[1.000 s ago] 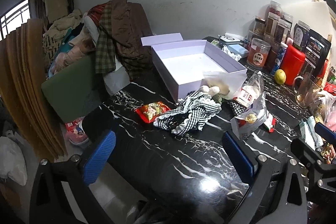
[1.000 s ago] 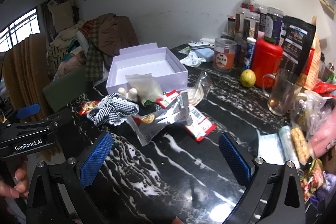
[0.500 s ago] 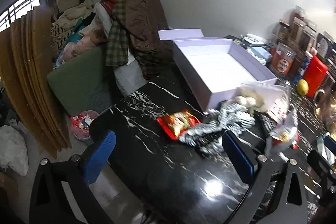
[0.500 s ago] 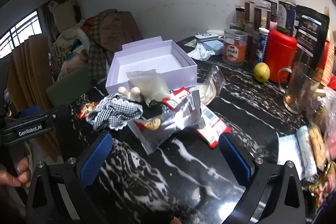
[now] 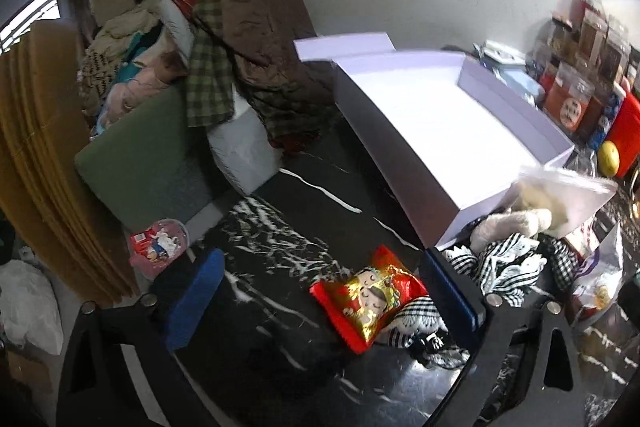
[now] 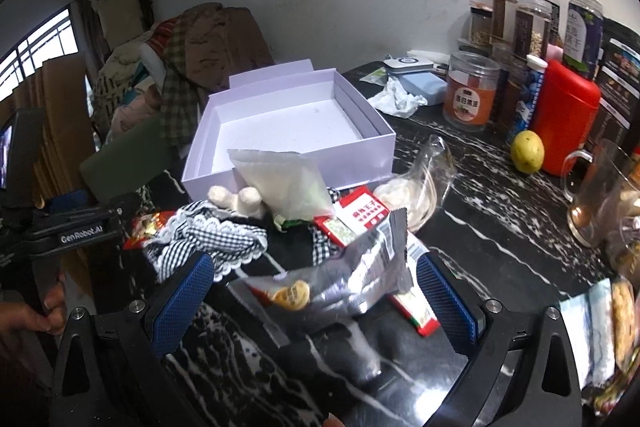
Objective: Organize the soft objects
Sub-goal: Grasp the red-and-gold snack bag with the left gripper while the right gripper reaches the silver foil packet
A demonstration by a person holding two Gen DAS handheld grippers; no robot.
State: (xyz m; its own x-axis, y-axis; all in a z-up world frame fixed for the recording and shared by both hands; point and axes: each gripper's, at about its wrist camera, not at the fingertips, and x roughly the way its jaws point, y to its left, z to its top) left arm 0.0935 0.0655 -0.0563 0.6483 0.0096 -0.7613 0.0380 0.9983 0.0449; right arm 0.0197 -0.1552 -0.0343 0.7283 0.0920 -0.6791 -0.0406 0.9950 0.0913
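Note:
An open lilac box point(image 5: 448, 115) point(image 6: 296, 123) stands empty on the black marble table point(image 5: 288, 239). In front of it lies a pile: a black-and-white checked cloth point(image 6: 208, 239) point(image 5: 504, 267), a plush toy's pale feet point(image 6: 236, 199), a clear bag of white filling point(image 6: 284, 183), red snack packs point(image 6: 360, 215) and a silver foil bag point(image 6: 352, 275). A red and gold snack packet point(image 5: 368, 299) lies between my left gripper's open fingers. My left gripper point(image 5: 320, 299) is open and low over the table. My right gripper point(image 6: 316, 299) is open, straddling the foil bag.
Jars point(image 6: 468, 95), a red canister point(image 6: 564, 123), a lemon point(image 6: 528, 151) and a glass mug point(image 6: 592, 191) crowd the table's right side. Clothes point(image 5: 240, 39) are heaped on a green cushion point(image 5: 148, 155) to the left, beyond the table edge.
My left gripper has moved forward and down to the red and gold packet. My right gripper has moved forward, so the foil bag now lies between its fingers.

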